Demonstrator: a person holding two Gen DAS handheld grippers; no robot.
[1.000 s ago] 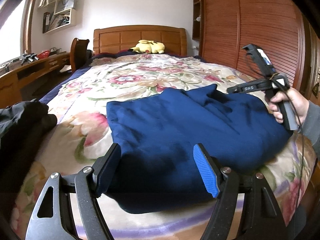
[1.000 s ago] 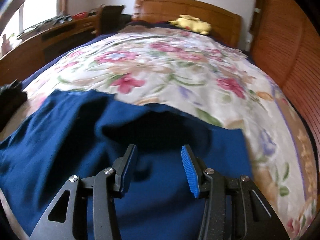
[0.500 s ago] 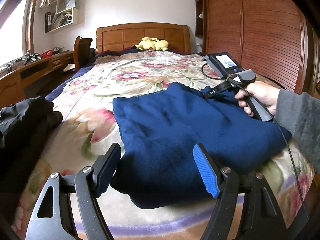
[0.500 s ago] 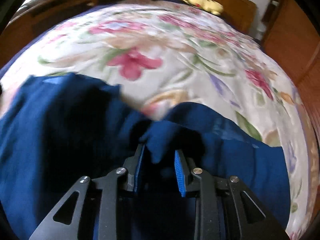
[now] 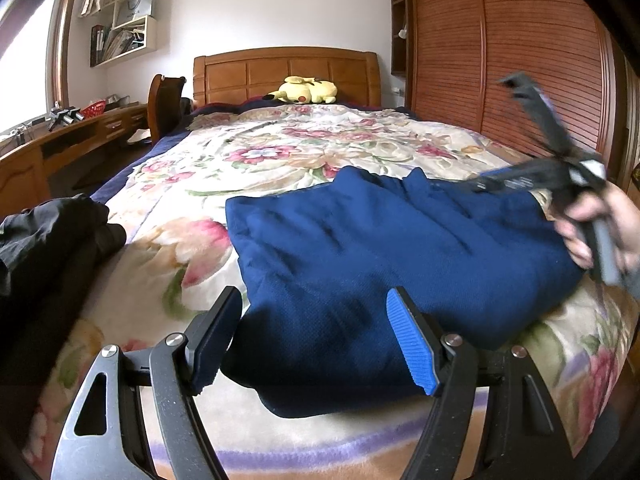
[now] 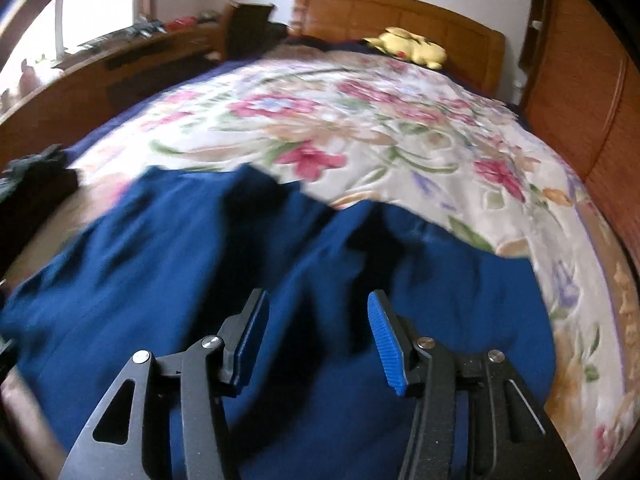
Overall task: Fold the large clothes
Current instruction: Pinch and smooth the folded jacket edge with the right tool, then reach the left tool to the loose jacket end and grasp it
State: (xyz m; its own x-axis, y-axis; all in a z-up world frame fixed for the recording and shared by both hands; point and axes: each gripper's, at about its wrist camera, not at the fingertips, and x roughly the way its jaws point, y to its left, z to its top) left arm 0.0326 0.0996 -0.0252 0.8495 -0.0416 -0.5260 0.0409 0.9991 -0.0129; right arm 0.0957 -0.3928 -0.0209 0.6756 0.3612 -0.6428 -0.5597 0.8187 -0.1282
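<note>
A dark blue garment [image 5: 380,248] lies folded in a thick bundle on the floral bedspread [image 5: 280,160], near the foot of the bed. My left gripper [image 5: 312,300] hangs open just above the bundle's near edge, its pads apart from the cloth. In the right wrist view, my right gripper [image 6: 317,300] hovers over the rumpled blue garment [image 6: 200,248]. Its jaws are opening and nothing is between them. In the left wrist view the right gripper [image 5: 520,180] shows as a blur above the bundle's right end, held by a hand [image 5: 592,224].
A pile of black clothing [image 5: 48,240] lies on the bed's left edge. A yellow plush toy [image 5: 306,90] rests against the wooden headboard [image 5: 280,72]. A wooden desk [image 5: 60,136] and a chair [image 5: 164,100] stand on the left, and a slatted wardrobe [image 5: 500,60] on the right.
Half a second ago the right gripper pinched a fold at the garment's far edge; it has let go, widened and pulled back to the right. The left gripper has kept still.
</note>
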